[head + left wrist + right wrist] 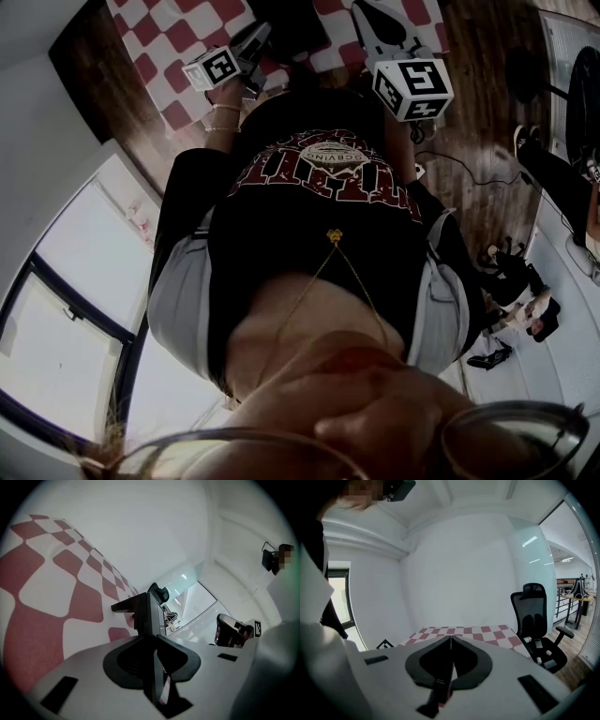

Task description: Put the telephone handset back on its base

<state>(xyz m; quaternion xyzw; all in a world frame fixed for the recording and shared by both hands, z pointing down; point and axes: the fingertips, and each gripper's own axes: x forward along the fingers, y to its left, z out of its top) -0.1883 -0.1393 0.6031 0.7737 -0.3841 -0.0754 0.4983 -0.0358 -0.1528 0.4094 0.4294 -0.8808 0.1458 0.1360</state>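
Observation:
No telephone handset or base can be made out for certain in any view. A red-and-white checked cloth (178, 47) covers the table at the top of the head view, and a dark shape (292, 28) lies on it between the two grippers, too dark to name. My left gripper (251, 42) is held over the cloth, its jaws (150, 603) shut with nothing between them. A black angular object (126, 604) shows just past them. My right gripper (377, 21) is raised level, shut and empty (450, 640), pointing across the checked cloth (459, 632).
A person's black T-shirt (319, 216) fills the middle of the head view. A black office chair (536, 620) stands right of the table on the wooden floor (478, 141), where cables lie. Windows (66, 309) are at the left and a railing (574, 609) at the far right.

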